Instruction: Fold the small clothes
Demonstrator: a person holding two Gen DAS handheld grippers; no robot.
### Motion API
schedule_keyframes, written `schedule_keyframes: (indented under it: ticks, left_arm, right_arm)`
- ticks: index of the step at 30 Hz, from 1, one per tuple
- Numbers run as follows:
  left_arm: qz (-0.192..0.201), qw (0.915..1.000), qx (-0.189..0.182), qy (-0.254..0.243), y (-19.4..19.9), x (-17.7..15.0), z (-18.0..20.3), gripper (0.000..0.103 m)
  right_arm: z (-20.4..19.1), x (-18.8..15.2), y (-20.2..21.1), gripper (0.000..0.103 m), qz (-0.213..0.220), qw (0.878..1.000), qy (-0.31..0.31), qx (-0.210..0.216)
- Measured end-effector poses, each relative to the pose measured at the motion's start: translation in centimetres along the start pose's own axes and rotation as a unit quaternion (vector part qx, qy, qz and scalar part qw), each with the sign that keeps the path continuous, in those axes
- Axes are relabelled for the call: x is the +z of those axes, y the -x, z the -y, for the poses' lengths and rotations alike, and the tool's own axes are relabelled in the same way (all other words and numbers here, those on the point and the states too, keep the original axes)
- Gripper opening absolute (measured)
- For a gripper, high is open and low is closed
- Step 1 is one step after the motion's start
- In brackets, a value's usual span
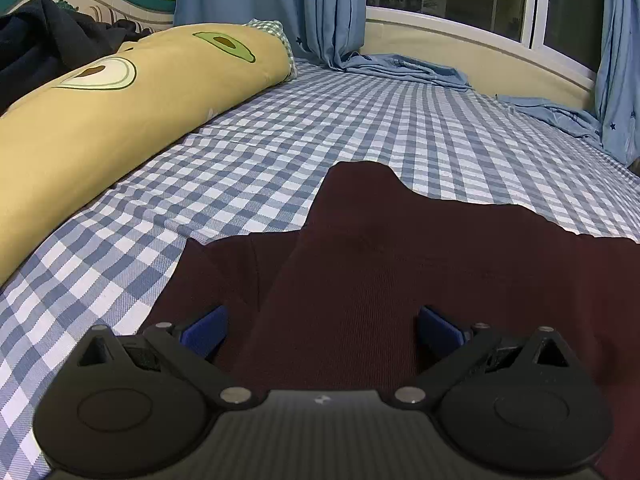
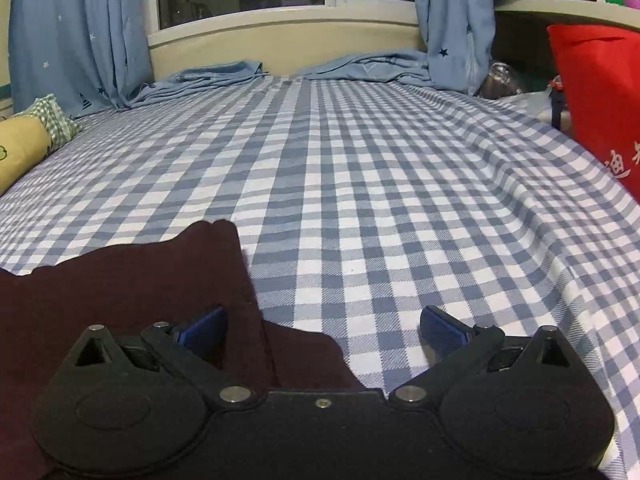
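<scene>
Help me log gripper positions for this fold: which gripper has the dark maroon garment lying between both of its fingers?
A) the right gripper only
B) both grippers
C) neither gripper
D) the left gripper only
D: the left gripper is open with the maroon garment filling the gap between its fingers, while the open right gripper has the garment's edge by one finger only, with checked bedsheet near the other.

1. You have one dark maroon garment (image 1: pixel 400 280) lying spread and mostly flat on the checked bedsheet (image 1: pixel 280 152).
2. Its far edge is uneven, one flap peaking away from you.
3. Its right edge (image 2: pixel 240 272) runs straight.
</scene>
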State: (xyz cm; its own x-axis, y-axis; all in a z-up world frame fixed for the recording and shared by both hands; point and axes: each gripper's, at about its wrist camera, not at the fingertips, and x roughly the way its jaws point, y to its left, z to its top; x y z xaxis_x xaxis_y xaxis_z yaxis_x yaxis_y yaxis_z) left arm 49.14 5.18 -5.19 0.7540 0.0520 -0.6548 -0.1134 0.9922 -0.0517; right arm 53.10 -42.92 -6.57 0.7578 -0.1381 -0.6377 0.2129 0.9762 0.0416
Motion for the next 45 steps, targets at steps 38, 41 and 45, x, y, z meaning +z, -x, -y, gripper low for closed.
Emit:
schedule_keyframes:
  ticks: [38,41,45]
  left_arm:
    - [0.059,0.9979,-0.024,0.014,9.0,0.3,-2.2,0.102]
    - [0.07,0.9963,-0.012,0.048,13.0,-1.5,-3.4,0.102]
    - [0.075,0.9911,0.026,0.107,17.4,-5.2,-4.9,0.102]
  right_arm:
    - [-5.6,-9.1,20.2,0.103,0.161,0.974,0.157,0.01]
    - [-7.5,-10.0,21.0,0.103,0.172,0.972,0.157,0.038]
    - [-10.3,-11.0,21.7,0.103,0.19,0.966,0.163,0.061]
